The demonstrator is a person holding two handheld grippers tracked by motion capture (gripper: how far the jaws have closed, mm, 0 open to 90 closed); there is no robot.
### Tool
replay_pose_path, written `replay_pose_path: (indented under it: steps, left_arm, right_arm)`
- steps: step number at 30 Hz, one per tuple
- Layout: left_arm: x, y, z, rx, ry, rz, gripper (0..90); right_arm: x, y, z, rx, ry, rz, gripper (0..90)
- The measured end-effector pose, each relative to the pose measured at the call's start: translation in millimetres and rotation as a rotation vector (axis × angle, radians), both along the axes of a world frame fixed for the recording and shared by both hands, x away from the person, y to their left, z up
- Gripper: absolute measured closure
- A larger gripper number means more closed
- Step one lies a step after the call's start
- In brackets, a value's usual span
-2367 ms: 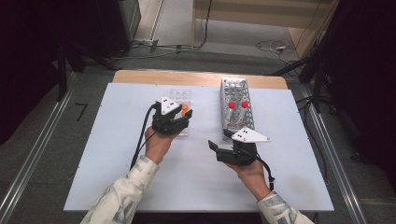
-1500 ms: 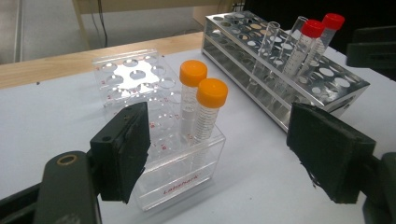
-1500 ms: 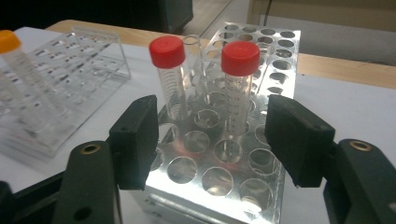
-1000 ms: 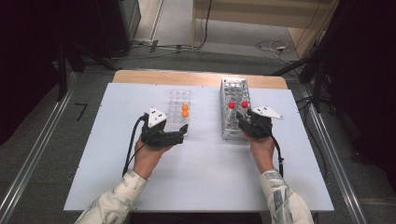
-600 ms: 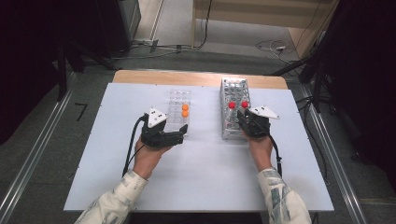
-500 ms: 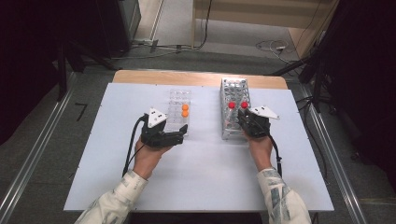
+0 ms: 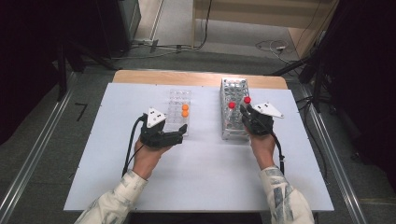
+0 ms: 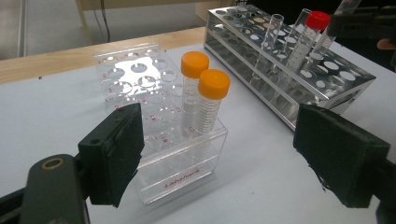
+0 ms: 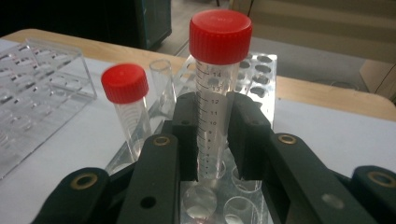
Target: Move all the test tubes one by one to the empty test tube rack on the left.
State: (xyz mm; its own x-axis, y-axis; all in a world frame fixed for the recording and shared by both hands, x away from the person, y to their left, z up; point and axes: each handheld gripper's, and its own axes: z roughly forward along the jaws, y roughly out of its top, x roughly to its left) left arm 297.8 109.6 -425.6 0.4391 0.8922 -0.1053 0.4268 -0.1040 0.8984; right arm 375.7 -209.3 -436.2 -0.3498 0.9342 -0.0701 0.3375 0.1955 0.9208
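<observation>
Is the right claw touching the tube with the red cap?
Touching. In the right gripper view the right claw has both black pads pressed against the clear sides of the red-capped tube, standing in the metal rack.

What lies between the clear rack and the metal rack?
Nothing: a bare strip of white table separates the clear rack from the metal rack. The high view shows it, as does the left gripper view.

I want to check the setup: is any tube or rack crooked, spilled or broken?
Nothing is spilled or broken. The two orange-capped tubes lean a little in the clear rack, which sits skewed to the metal rack. The right claw grips one red-capped tube upright.
</observation>
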Motion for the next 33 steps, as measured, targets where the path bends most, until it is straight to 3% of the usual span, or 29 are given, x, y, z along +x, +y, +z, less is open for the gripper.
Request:
replay_pose_path:
  steps: [15, 24, 33]
  left_arm:
    - [-0.6, 0.2, -0.1, 0.002, 0.002, 0.001, 16.7]
    - [-1.5, 0.0, 0.9, 0.000, -0.001, 0.002, 16.7]
    - [-2.3, -0.9, 0.9, -0.001, 0.000, -0.001, 16.7]
  right_arm:
    - [-15.3, -10.4, 33.8, 0.046, -0.065, 0.023, 71.2]
    - [-31.4, -13.5, 43.6, 0.078, -0.024, 0.083, 71.2]
    - [-50.9, -5.1, 46.6, 0.091, -0.013, 0.168, 71.3]
